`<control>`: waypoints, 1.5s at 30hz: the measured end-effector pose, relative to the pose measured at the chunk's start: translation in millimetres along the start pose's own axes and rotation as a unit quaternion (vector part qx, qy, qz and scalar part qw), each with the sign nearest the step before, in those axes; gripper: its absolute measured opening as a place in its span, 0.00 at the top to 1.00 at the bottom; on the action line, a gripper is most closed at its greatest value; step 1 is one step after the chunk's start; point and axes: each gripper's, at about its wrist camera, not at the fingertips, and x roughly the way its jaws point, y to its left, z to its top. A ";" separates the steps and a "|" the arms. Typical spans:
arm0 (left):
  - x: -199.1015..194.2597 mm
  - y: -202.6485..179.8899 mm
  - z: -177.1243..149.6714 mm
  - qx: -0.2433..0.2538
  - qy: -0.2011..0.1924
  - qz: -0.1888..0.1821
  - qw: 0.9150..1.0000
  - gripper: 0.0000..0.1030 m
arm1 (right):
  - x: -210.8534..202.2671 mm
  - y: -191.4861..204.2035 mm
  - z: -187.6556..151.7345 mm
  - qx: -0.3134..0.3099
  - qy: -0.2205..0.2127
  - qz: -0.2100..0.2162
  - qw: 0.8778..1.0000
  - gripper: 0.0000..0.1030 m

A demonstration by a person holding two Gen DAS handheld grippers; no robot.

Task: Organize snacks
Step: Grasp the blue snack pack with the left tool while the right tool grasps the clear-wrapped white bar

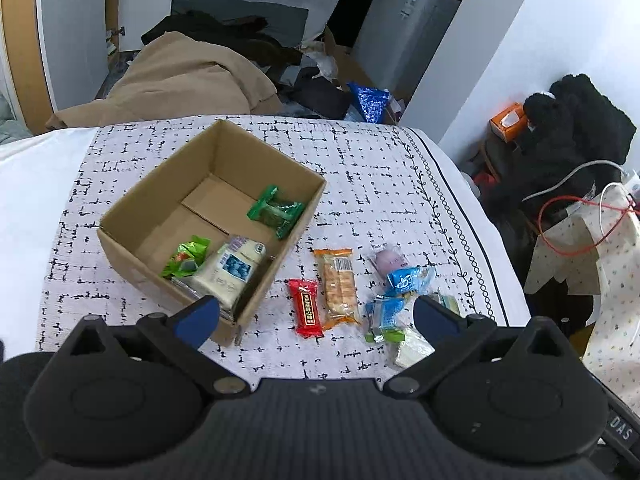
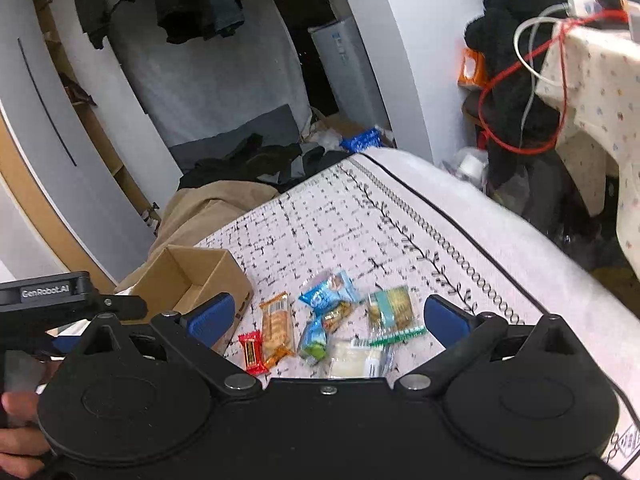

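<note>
Red snack bar [image 1: 306, 309] beside open cardboard box [image 1: 160, 200]

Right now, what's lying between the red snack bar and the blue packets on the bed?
The orange cracker pack lies lengthwise between the red snack bar and the blue packets, apart from both; the left wrist view shows it clearest.

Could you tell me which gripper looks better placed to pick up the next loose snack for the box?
Probably the right gripper: it is open directly above the loose snacks. The left gripper, also open, sits nearer the box.

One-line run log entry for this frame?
left gripper: open, empty | right gripper: open, empty | brown cardboard box: three snacks inside | red-wrapped snack bar: on patterned cloth
</note>
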 end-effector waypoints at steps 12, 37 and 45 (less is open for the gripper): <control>23.8 -25.1 -17.7 0.022 0.002 -0.007 1.000 0.03 | 18.7 -36.4 -2.4 0.083 0.040 -0.001 0.996 0.07; 128.6 -51.7 -36.8 -0.027 0.070 -0.037 0.997 0.44 | 96.2 -65.8 -19.8 0.169 0.154 -0.002 0.973 0.34; 165.2 -53.6 -34.8 -0.043 0.099 -0.041 0.993 0.55 | 121.7 -66.8 -27.6 0.176 0.182 -0.002 0.967 0.37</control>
